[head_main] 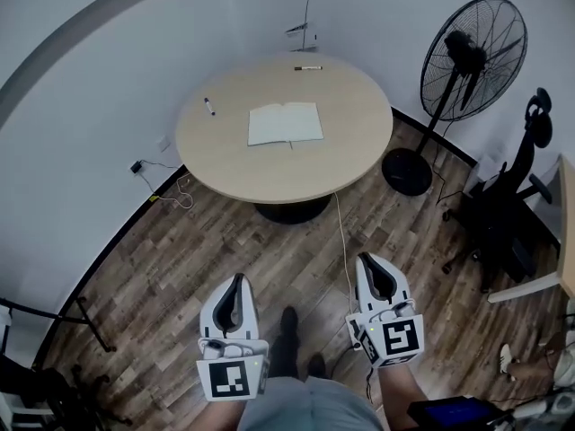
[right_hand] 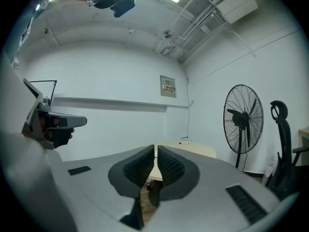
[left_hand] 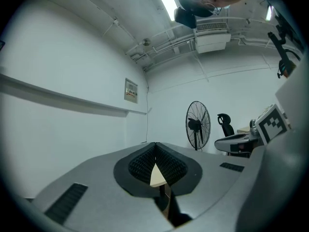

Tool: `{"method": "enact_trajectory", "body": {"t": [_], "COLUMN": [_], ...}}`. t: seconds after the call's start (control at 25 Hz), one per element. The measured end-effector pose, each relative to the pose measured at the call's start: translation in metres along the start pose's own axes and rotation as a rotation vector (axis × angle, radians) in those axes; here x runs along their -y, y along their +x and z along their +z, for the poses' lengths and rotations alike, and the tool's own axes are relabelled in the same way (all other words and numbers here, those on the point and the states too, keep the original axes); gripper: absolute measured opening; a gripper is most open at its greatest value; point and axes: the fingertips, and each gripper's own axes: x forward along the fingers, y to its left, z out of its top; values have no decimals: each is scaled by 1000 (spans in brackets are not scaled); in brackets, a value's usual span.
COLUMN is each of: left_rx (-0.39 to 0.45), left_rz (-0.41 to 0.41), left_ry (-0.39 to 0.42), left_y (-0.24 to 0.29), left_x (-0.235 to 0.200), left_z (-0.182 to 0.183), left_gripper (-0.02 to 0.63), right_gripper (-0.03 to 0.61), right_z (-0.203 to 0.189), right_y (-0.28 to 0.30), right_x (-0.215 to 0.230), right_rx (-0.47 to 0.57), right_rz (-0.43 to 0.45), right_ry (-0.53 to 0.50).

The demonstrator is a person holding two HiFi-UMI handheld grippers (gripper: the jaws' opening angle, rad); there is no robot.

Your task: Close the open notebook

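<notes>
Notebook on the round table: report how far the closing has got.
Done: nothing; the notebook lies open on the table. In hand: the left gripper and right gripper are shut and empty, held over the floor short of the table. Left: reach the notebook and fold one side over the other.

Notebook (head_main: 285, 123): too small in the head view for me to make out anything on its pages.
Small item (head_main: 208, 106): upper left of the tabletop; I couldn't tell what it was.
Table (left_hand: 158, 176): in the left gripper view I saw only a sliver; the jaws hid the rest.
Wall panel (right_hand: 168, 86): print too small to read.
Desk (head_main: 566, 232): cut off at the right edge.
</notes>
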Motion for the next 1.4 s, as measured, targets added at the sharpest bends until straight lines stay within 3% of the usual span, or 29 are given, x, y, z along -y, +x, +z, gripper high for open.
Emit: {"method": "enact_trajectory", "body": {"t": [0.32, 0.48, 0.8, 1.04, 1.4], "left_rx": [-37, 0, 87, 86, 46], "left_rz": [-26, -34, -66, -99, -122], "left_ry": [-65, -32, -56, -57, -43], "left_y": [91, 128, 183, 213, 259], "left_x": [-49, -79, -115, -114, -91], "left_z": [-21, -9, 14, 12, -4], "left_gripper": [18, 18, 18, 18, 18], "right_gripper": [49, 49, 49, 49, 49], "right_z": [2, 20, 61, 73, 55], "right_y": [102, 145, 200, 219, 243], "right_x": [4, 2, 5, 21, 63], "right_rx": [-25, -4, 76, 92, 82], "right_rz": [2, -6, -47, -79, -104], "right_ry": [-3, -19, -71, -78, -32]}}
